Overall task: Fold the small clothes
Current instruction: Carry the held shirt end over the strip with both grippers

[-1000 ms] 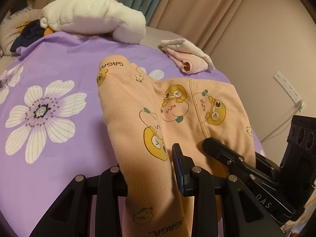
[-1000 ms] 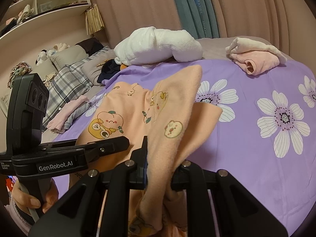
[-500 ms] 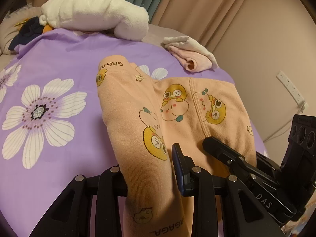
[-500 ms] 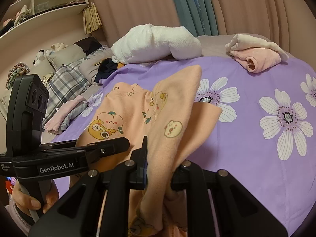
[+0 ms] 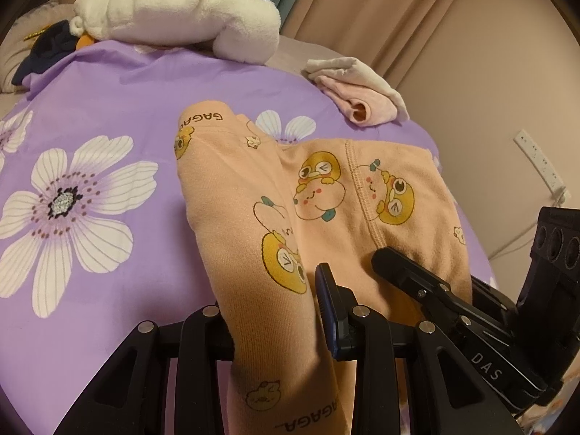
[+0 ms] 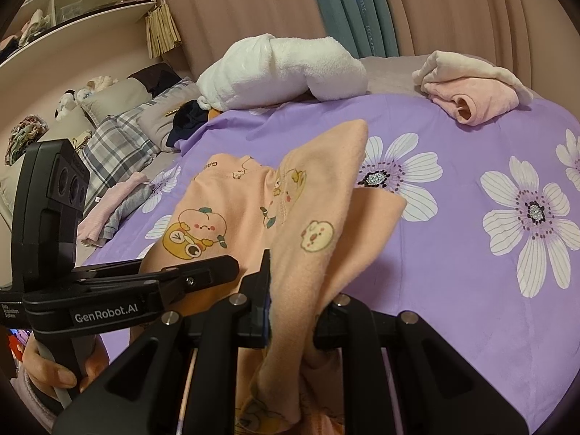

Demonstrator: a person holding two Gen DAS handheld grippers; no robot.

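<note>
The left gripper (image 5: 275, 330) clamps one near edge of the pants (image 5: 326, 195). The right gripper (image 6: 293, 315) clamps another near edge, cloth draped over its fingers (image 6: 259, 290)

I saw the pants (image 5: 326, 210) lying on the bedsheet (image 5: 108, 275), the towel bundle (image 5: 181, 11) behind them and the folded garment (image 5: 359, 98) behind, right.

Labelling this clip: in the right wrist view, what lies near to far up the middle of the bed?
Right tool → peach pants → purple sheet → white towel → curtain.
</note>
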